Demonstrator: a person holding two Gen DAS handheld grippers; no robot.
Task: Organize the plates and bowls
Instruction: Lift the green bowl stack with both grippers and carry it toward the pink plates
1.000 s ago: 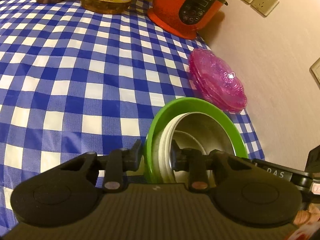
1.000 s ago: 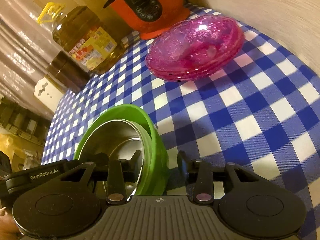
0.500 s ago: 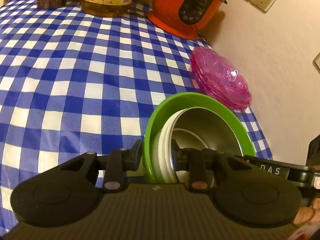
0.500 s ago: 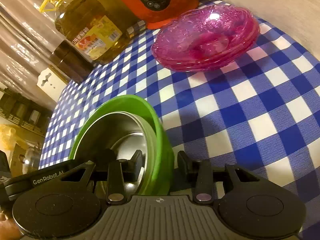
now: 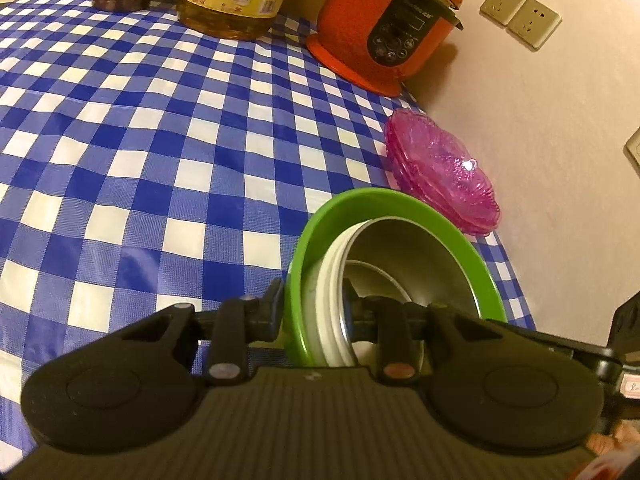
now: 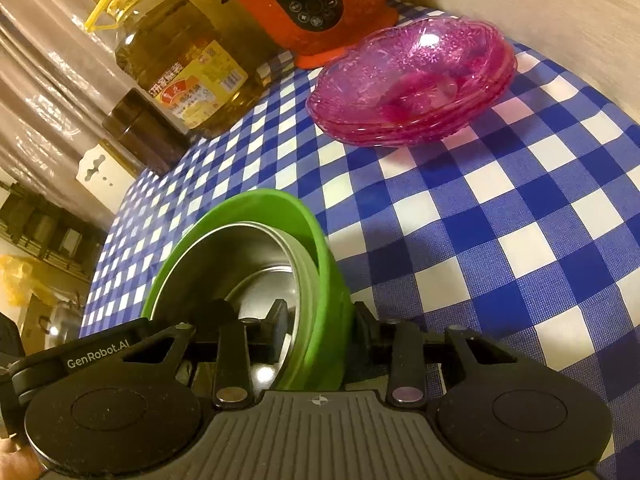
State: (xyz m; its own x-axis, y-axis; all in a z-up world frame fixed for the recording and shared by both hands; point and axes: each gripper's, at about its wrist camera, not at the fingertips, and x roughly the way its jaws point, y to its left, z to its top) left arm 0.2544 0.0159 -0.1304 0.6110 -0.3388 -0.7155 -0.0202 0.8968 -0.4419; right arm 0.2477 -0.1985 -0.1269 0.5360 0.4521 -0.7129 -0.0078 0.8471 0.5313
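left gripper: jaws clamped on near rim of green bowl
right gripper: jaws clamped on the opposite rim
green bowl: tilted, steel bowl nested inside, over checked tablecloth
pink plates: stacked near wall, by orange cooker

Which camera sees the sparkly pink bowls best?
The right wrist view: the pink glass bowls sit large and open toward the camera, so you see inside and the stacked rims. The left wrist view shows them smaller and side-on by the wall, partly behind the green bowl.
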